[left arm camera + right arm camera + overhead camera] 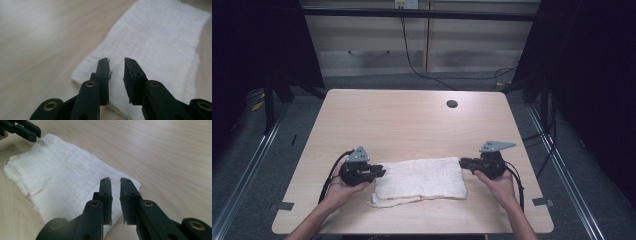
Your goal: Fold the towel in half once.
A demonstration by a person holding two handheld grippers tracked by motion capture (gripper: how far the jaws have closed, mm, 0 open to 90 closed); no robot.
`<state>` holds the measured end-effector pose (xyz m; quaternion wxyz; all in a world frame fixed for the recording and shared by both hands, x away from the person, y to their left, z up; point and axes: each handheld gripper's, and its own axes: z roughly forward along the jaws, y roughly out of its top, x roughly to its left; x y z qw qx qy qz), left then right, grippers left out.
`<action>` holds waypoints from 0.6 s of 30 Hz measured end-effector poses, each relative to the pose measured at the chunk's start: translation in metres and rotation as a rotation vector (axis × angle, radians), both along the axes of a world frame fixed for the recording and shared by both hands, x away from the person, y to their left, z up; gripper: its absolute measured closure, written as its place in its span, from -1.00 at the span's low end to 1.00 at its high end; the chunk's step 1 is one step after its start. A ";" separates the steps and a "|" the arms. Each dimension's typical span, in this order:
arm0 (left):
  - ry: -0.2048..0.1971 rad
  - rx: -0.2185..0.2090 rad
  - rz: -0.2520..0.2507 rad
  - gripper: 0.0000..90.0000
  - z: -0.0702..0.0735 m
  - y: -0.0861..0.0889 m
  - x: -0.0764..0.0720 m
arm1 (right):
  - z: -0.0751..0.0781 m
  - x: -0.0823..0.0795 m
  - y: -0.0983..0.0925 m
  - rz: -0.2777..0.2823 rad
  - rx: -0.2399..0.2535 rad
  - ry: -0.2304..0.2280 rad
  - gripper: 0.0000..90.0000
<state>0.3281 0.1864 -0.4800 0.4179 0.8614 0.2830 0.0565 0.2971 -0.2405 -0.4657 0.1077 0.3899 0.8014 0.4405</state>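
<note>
Left claw (381, 172) at left end of folded white cloth (419, 180), jaws slightly apart, nothing between them. Right claw (462, 162) at cloth's far right corner, jaws narrowly parted, gripping nothing. Cloth lies flat on near half of wooden bench (412, 120), between both claws. Dark round hole (452, 104) far right on bench.

The folded cloth (419, 181) is white with a fine woven ribbing, its lower edge showing a faint cream-orange tinge (clearest in the high view). The surface (412, 125) is pale wood grain with one dark round hole (452, 104). Both the left gripper (379, 172) and the right gripper (463, 162) are black, each topped by a grey plate.
</note>
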 end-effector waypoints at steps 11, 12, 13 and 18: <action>-0.037 0.113 0.027 0.65 -0.019 -0.004 0.014 | -0.025 0.054 0.021 -0.018 -0.053 0.067 0.80; -0.043 0.119 0.030 0.65 -0.019 -0.004 0.014 | -0.029 0.056 0.022 -0.016 -0.058 0.073 0.79; -0.047 0.115 0.031 0.65 -0.020 -0.004 0.015 | -0.031 0.057 0.023 -0.017 -0.055 0.077 0.75; -0.038 0.098 0.040 0.65 -0.021 -0.003 0.017 | -0.037 0.060 0.026 0.000 -0.056 0.090 0.59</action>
